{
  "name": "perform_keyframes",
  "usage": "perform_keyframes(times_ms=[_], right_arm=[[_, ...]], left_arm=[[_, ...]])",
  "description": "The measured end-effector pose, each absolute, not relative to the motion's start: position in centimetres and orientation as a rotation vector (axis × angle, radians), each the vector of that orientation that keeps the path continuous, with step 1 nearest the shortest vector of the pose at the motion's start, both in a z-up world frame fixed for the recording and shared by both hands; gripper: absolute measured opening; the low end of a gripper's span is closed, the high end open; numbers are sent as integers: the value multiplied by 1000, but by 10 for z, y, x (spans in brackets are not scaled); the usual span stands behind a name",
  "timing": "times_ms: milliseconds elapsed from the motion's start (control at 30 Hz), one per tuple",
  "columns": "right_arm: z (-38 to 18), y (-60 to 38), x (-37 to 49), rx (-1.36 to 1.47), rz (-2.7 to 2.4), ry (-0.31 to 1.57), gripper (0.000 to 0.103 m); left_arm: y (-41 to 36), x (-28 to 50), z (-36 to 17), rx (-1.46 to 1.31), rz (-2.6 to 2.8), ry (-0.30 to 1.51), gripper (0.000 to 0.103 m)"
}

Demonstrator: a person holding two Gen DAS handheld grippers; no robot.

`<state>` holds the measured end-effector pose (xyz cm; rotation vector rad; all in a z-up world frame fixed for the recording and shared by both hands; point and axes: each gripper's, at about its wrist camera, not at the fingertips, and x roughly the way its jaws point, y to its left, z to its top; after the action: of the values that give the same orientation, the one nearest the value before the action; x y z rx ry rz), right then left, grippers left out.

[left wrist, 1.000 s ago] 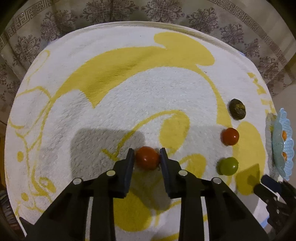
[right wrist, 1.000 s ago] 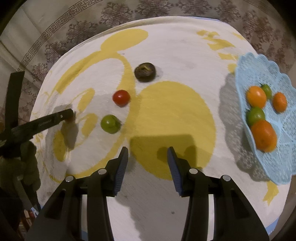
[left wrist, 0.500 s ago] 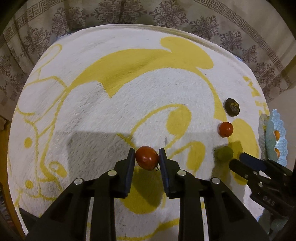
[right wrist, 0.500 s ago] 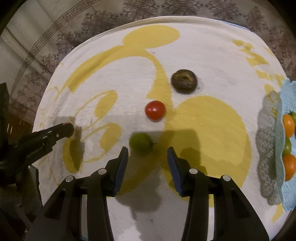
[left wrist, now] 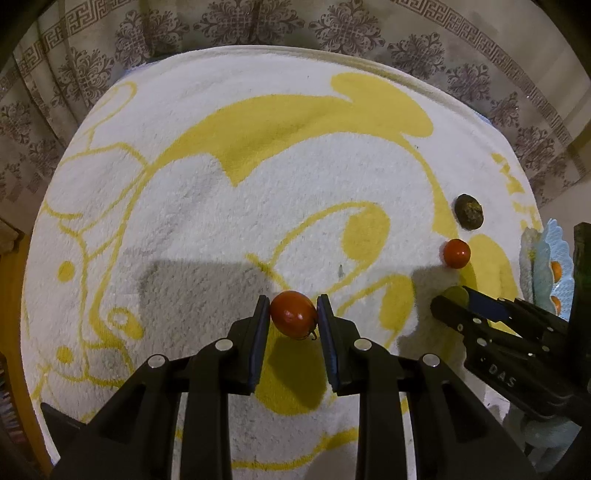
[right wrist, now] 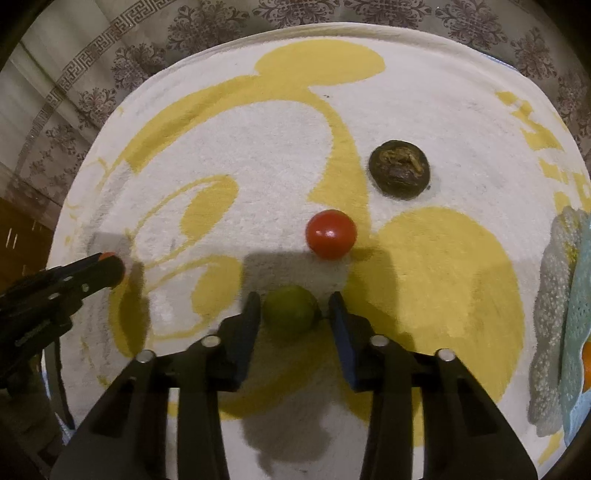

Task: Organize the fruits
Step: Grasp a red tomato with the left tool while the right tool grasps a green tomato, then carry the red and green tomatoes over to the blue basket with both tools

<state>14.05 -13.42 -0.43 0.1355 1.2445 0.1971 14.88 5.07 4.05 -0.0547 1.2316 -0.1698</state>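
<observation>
Here left hand-held gripper (left wrist: 290,314) pinches red tomato (left wrist: 293,313); right hand-held gripper (right wrist: 293,308) closing around green fruit (right wrist: 290,310).

The blue basket (right wrist: 576,314) is cut off at the right edge.

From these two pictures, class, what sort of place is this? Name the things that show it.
Probably a home, at a table set up for sorting fruit. A white and yellow towel covers it, a patterned cloth hangs behind, and a pale blue basket holding fruit stands at the towel's edge.
</observation>
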Motion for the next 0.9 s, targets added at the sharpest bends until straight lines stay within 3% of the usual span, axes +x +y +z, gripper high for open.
perform_keyframes(times_ms=[167, 900], right_arm=[[-1, -143, 136, 159, 209, 1242, 32], [36, -205, 76, 237, 196, 1188, 32]], left_arm=[[48, 147, 41, -47, -162, 1237, 26], [-1, 113, 65, -5, -143, 1199, 26]])
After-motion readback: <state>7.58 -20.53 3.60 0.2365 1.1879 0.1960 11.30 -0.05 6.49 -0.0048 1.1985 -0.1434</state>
